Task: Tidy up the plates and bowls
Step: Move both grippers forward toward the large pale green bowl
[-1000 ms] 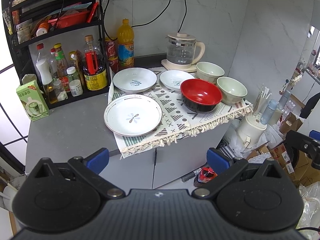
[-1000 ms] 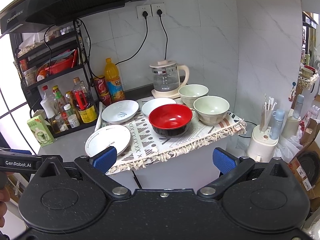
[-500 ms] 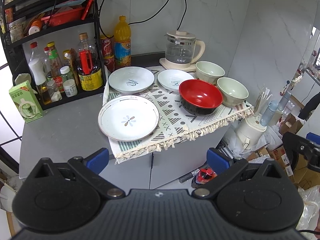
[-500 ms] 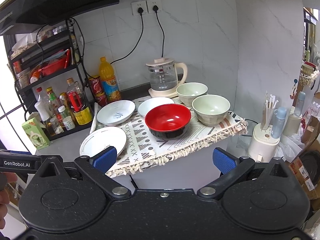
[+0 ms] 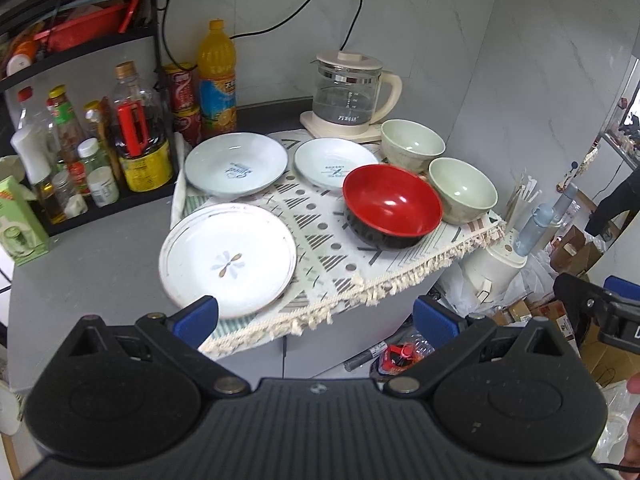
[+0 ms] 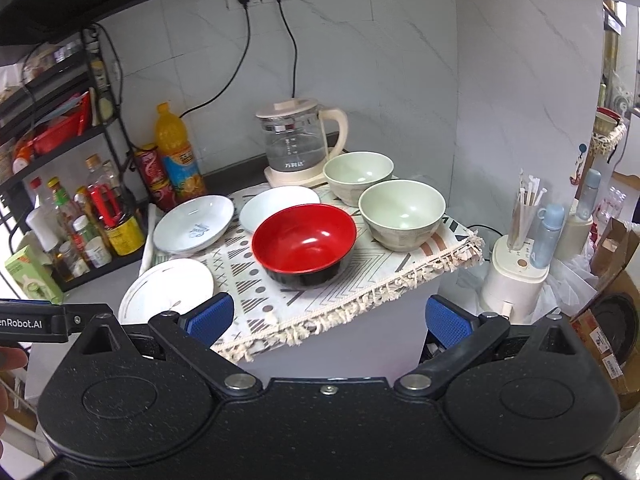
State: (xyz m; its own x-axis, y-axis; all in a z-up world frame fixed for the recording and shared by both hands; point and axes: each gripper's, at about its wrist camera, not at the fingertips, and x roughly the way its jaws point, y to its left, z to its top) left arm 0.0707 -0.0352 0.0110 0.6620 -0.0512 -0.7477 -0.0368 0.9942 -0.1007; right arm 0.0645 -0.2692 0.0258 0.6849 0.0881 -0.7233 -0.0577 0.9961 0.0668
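Both tongs have drawn closer to the desk, left tongs (image 5: 314, 316) and right tongs (image 6: 328, 318) spread wide, empty. Flower plate (image 5: 228, 260) lies at seven o'clock, red bowl (image 6: 304, 240) central. Approach underway; stacking likely needs a rim grasp.

— What hides behind the red bowl (image 6: 305, 241)?
— Part of the small white plate (image 6: 272, 207) — its near rim is covered. The flower plate (image 6: 164, 289) loses its lower edge behind the gripper body.
— Anything cut off?
— The rack (image 5: 76, 52) runs off the left edge; its bottle labels (image 5: 142, 164) are too small to read.
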